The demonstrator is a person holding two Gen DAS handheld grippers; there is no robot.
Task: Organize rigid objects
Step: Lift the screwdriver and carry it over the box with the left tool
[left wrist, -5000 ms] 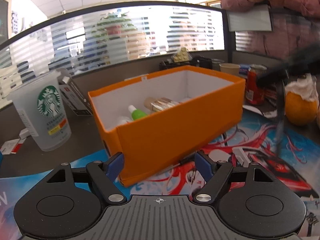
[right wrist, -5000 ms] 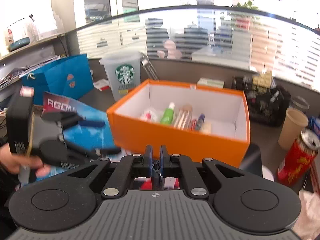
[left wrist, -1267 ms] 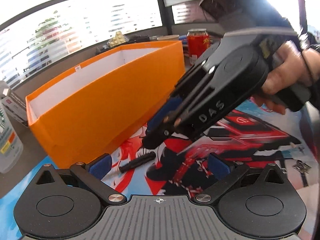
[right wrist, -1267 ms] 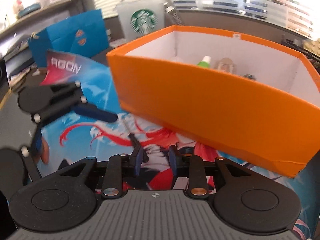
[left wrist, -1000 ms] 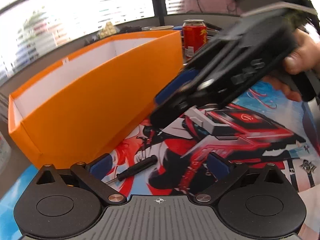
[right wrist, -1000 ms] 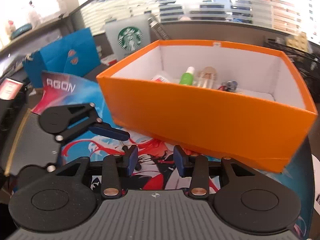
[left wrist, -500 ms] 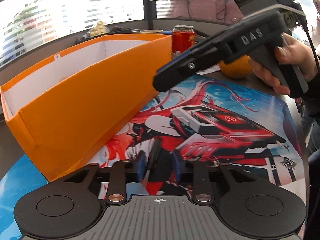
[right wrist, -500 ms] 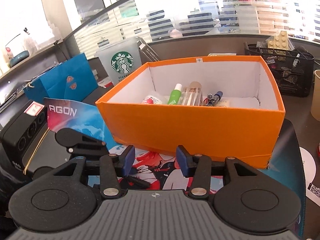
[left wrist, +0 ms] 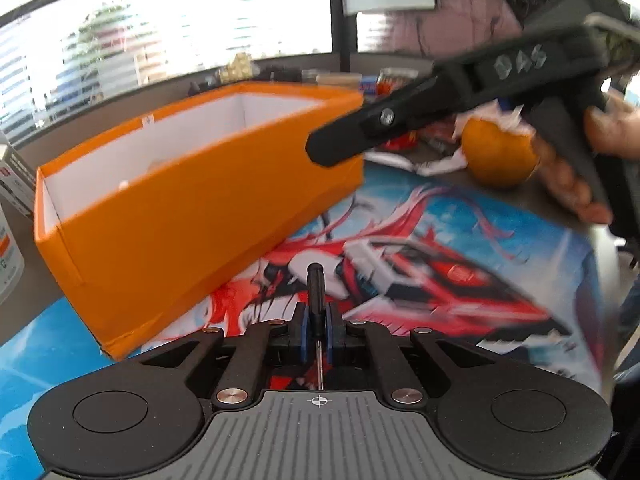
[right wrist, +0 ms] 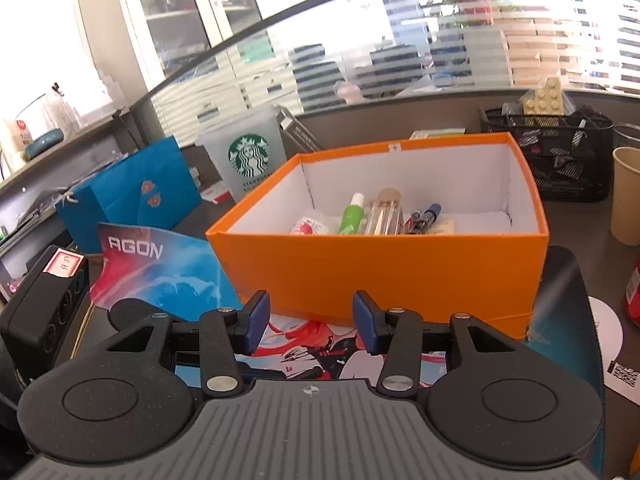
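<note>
My left gripper (left wrist: 315, 330) is shut on a small black-handled screwdriver (left wrist: 315, 288), held above the printed desk mat (left wrist: 440, 248), its handle pointing forward. The orange box (left wrist: 192, 200) stands just ahead to the left. My right gripper (right wrist: 311, 320) is open and empty, raised in front of the orange box (right wrist: 384, 268). The box holds a green bottle (right wrist: 352, 216), a clear tube (right wrist: 384, 216) and pens (right wrist: 426, 216). The right gripper's body also shows in the left wrist view (left wrist: 460, 96), above the box's right end.
A Starbucks cup (right wrist: 246, 156) and blue paper bag (right wrist: 132, 196) stand left of the box. A black mesh organizer (right wrist: 560, 160) and paper cup (right wrist: 628, 196) are at the right. An orange fruit (left wrist: 500, 152) and red can (right wrist: 634, 292) sit at the mat's right edge.
My left gripper has shut on the screwdriver and lifted it off the mat. My right gripper has risen and drawn back, jaws opened wider.
</note>
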